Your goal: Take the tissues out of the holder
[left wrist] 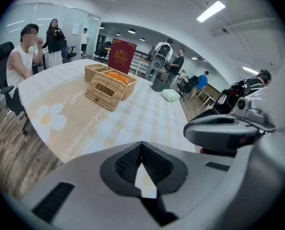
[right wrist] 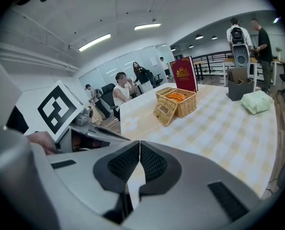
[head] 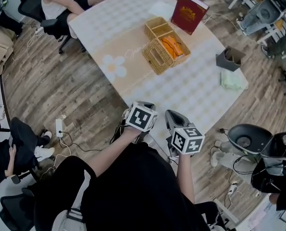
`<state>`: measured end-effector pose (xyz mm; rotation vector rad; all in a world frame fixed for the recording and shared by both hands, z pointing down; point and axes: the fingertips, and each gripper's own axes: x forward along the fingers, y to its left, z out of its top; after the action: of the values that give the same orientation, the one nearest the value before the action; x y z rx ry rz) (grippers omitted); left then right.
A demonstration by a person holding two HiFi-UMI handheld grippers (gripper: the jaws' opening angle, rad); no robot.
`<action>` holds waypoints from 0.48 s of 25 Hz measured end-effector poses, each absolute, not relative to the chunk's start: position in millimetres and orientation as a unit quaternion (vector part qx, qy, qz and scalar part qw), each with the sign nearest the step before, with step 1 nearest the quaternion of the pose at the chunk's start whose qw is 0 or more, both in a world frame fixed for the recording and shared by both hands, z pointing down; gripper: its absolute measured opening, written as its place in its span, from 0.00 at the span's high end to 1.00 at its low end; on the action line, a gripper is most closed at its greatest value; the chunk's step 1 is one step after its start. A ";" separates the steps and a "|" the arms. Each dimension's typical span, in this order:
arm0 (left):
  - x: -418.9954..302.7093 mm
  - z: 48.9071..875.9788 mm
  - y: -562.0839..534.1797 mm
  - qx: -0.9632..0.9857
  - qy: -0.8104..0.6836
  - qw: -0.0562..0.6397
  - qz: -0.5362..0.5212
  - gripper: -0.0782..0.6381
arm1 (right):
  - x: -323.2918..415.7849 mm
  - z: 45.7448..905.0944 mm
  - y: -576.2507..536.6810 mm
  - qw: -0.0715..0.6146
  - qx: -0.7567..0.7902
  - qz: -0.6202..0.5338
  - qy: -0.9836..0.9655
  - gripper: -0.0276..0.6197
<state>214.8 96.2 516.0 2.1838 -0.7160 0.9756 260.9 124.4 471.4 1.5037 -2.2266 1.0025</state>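
A wicker tissue holder (head: 155, 57) with a slot in its face leans against a two-part wicker basket (head: 158, 28) holding something orange (head: 171, 46), far across the checked table (head: 191, 95). In the left gripper view the holder (left wrist: 103, 92) is well ahead; the right gripper view has this holder (right wrist: 165, 110) in the distance too. My left gripper (head: 145, 106) and right gripper (head: 172, 114) hover side by side at the table's near edge, far from the holder. The left gripper (left wrist: 142, 145) is shut and empty, and so is the right gripper (right wrist: 140, 143). No tissue shows.
A red box (head: 188, 12) stands behind the basket. A grey container (head: 230, 58) and a pale green pack (head: 231, 80) sit at the table's right edge. A seated person (head: 61, 4) is at the far corner. A power strip (head: 59, 127) and cables lie on the floor.
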 end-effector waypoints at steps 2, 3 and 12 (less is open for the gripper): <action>216.9 518.7 81.3 0.835 -0.257 0.315 0.372 0.89 | 265.7 472.9 110.4 0.148 0.532 0.342 -0.760 0.93; 217.9 520.8 73.3 0.837 -0.249 0.314 0.372 0.89 | 267.6 472.6 102.5 0.152 0.539 0.341 -0.755 0.93; 211.9 527.6 -5.2 0.855 -0.194 0.309 0.370 0.89 | 265.9 475.6 19.1 0.170 0.578 0.350 -0.717 0.93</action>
<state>211.9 -5.2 527.6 2.2586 -0.5117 0.9786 265.9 19.1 475.6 1.6436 -2.0373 0.9936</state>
